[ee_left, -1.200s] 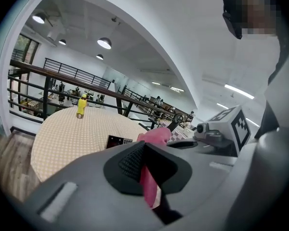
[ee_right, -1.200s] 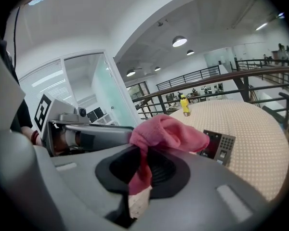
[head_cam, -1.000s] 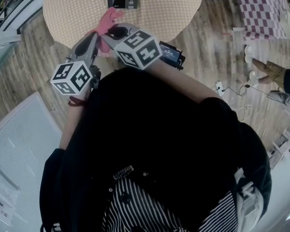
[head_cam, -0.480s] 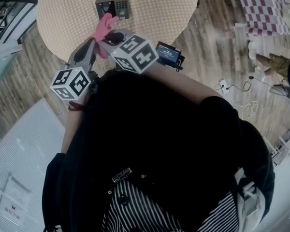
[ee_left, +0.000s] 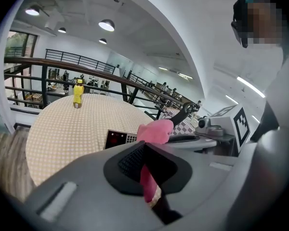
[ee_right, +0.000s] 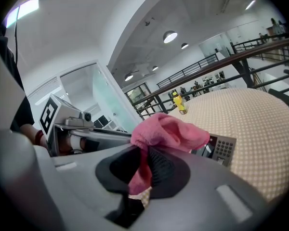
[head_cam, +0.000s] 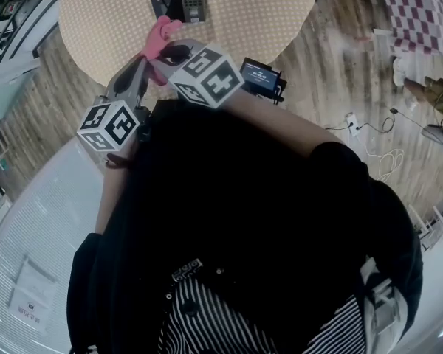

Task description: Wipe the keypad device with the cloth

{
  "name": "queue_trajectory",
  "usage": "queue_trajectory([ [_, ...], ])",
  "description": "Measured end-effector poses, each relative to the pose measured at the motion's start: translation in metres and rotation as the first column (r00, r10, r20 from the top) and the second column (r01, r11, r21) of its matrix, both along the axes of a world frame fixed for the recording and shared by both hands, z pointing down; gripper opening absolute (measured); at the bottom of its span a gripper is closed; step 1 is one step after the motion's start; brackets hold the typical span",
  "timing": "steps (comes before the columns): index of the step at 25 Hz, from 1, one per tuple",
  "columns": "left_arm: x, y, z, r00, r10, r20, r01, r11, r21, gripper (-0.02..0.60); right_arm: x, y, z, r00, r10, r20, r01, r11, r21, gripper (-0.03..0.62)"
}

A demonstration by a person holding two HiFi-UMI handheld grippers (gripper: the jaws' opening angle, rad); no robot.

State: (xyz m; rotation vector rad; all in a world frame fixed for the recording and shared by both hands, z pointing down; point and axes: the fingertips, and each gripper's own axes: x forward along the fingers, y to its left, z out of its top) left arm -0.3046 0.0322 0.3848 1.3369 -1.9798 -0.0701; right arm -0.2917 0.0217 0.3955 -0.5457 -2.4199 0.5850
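The keypad device (head_cam: 179, 4), dark with a grey key block, lies flat on the round beige-checked table (head_cam: 244, 13), towards its far side. A pink cloth (head_cam: 159, 35) hangs over the table's near edge, short of the keypad. Both grippers grip it side by side. My left gripper (head_cam: 144, 59) is shut on the cloth (ee_left: 156, 131), and a strip of it runs down between the jaws. My right gripper (head_cam: 167, 50) is shut on the same cloth (ee_right: 168, 131), which bunches above its jaws. The keypad (ee_left: 119, 138) (ee_right: 220, 149) shows just beyond the cloth in both gripper views.
A yellow bottle (ee_left: 78, 94) (ee_right: 177, 101) stands at the table's far edge. Wooden floor surrounds the table, with cables (head_cam: 369, 135) and a pink checked mat (head_cam: 421, 6) at the right. A white platform (head_cam: 29, 234) lies at the left. Railings run behind the table.
The head camera has swung a little, so the scene has shifted. Both grippers still hold the pink cloth at the near edge, in about the same place relative to the keypad.
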Motion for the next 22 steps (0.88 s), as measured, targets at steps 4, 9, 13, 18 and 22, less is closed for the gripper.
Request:
queue_trajectory([
  [4,-0.002,-0.007,-0.002,0.998,0.067,-0.003,-0.067,0.998,0.003,0.003,-0.001,-0.005,-0.003,0.997,0.074,0.003,-0.074,0.997,0.004,0.048],
  [9,-0.008,-0.028,0.006,0.986,0.166,-0.011,-0.165,0.986,0.008,0.003,-0.005,-0.024,0.005,0.986,0.165,-0.012,-0.164,0.986,0.02,0.048],
  [13,-0.013,-0.021,0.006,0.977,0.211,-0.014,-0.21,0.977,0.018,0.003,-0.01,-0.016,0.005,0.975,0.221,-0.022,-0.22,0.975,0.034,0.048],
  [18,-0.018,-0.037,0.03,0.969,0.237,-0.065,-0.239,0.971,-0.023,0.003,-0.015,-0.033,0.027,0.962,0.263,-0.076,-0.26,0.964,0.05,0.046],
  [22,-0.045,-0.045,0.045,0.964,0.253,-0.083,-0.256,0.966,-0.028,0.003,-0.04,-0.04,0.043,0.95,0.294,-0.099,-0.289,0.955,0.063,0.048],
])
